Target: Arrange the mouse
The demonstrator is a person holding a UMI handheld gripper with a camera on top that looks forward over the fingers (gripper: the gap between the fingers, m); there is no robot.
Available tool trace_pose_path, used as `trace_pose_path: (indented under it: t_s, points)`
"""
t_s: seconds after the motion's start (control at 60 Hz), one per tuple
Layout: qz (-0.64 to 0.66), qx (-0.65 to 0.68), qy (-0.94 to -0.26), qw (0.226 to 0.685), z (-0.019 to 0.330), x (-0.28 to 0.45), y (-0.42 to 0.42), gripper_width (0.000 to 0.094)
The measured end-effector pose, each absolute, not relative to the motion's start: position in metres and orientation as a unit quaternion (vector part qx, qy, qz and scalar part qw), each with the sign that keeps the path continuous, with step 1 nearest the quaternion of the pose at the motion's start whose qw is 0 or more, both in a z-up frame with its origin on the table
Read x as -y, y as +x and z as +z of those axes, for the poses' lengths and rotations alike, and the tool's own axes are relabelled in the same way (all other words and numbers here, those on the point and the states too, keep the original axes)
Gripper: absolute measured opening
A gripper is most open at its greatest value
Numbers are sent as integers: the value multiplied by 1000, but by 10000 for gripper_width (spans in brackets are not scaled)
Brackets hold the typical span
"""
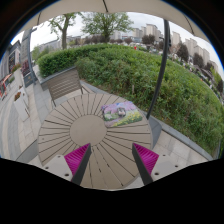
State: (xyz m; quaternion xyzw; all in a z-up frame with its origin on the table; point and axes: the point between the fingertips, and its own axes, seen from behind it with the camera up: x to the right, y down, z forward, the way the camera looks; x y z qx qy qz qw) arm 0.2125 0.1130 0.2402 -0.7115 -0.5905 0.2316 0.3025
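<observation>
A round slatted wooden table fills the middle of the gripper view. A green mouse mat lies near its far right rim, and a grey mouse rests on the mat. My gripper hovers above the near part of the table. Its fingers stand wide apart with nothing between them, and the pink pads show on both inner faces. The mouse lies well beyond the right finger.
A slatted wooden chair stands at the far side of the table. A thin dark pole rises to the right. A tall green hedge borders the wooden deck.
</observation>
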Motion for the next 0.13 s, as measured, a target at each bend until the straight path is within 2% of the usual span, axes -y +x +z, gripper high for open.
trace_pose_path:
  t_s: [0.133]
  points:
    - [239, 594, -705, 304, 246, -103, 214, 846]
